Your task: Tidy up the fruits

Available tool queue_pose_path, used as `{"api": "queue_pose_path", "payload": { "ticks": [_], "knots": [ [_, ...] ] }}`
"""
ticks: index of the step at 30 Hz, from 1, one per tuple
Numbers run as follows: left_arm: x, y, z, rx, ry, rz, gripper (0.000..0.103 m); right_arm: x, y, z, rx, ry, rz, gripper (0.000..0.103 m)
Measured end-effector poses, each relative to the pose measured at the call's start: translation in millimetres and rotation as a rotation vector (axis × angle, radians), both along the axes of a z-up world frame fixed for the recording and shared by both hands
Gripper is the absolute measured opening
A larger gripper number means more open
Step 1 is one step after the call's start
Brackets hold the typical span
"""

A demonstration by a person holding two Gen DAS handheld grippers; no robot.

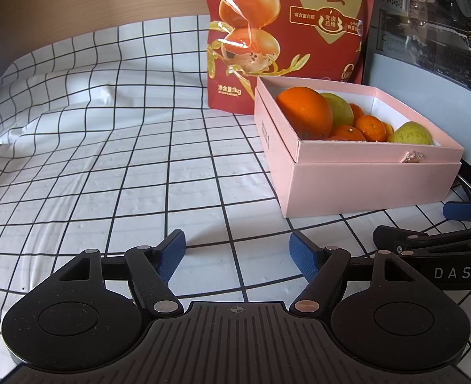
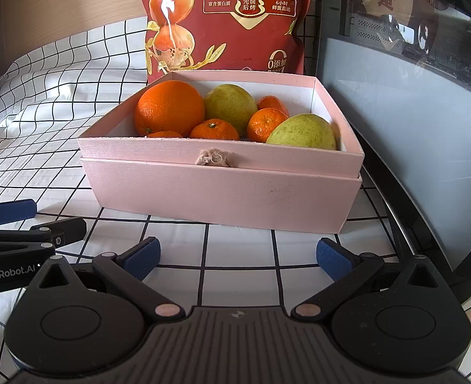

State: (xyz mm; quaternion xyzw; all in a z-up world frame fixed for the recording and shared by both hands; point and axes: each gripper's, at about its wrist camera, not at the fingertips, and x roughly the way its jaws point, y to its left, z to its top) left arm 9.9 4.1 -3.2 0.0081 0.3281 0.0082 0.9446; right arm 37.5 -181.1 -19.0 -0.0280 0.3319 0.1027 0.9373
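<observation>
A pink box (image 2: 222,188) (image 1: 363,185) stands on the checked cloth and holds fruit. Inside lie a large orange (image 2: 169,107) (image 1: 304,112), two green pears (image 2: 302,132) (image 2: 230,105) and several small mandarins (image 2: 214,129). My right gripper (image 2: 238,256) is open just in front of the box, nothing between its blue pads. My left gripper (image 1: 238,252) is open over bare cloth, left of the box and empty. Each gripper shows at the edge of the other's view.
A tall red snack bag (image 1: 283,32) (image 2: 229,19) stands right behind the box. A dark glass-sided case (image 2: 411,96) rises at the right. The white cloth with black grid (image 1: 107,160) stretches to the left, wrinkled toward the far edge.
</observation>
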Motion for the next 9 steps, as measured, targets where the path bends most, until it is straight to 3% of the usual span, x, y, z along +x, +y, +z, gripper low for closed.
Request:
{"api": "queue_pose_path", "payload": {
  "ticks": [9],
  "knots": [
    [-0.1, -0.7, 0.0, 0.0, 0.0, 0.001, 0.078, -0.1, 0.0, 0.2, 0.0, 0.0, 0.0, 0.103]
  ]
}}
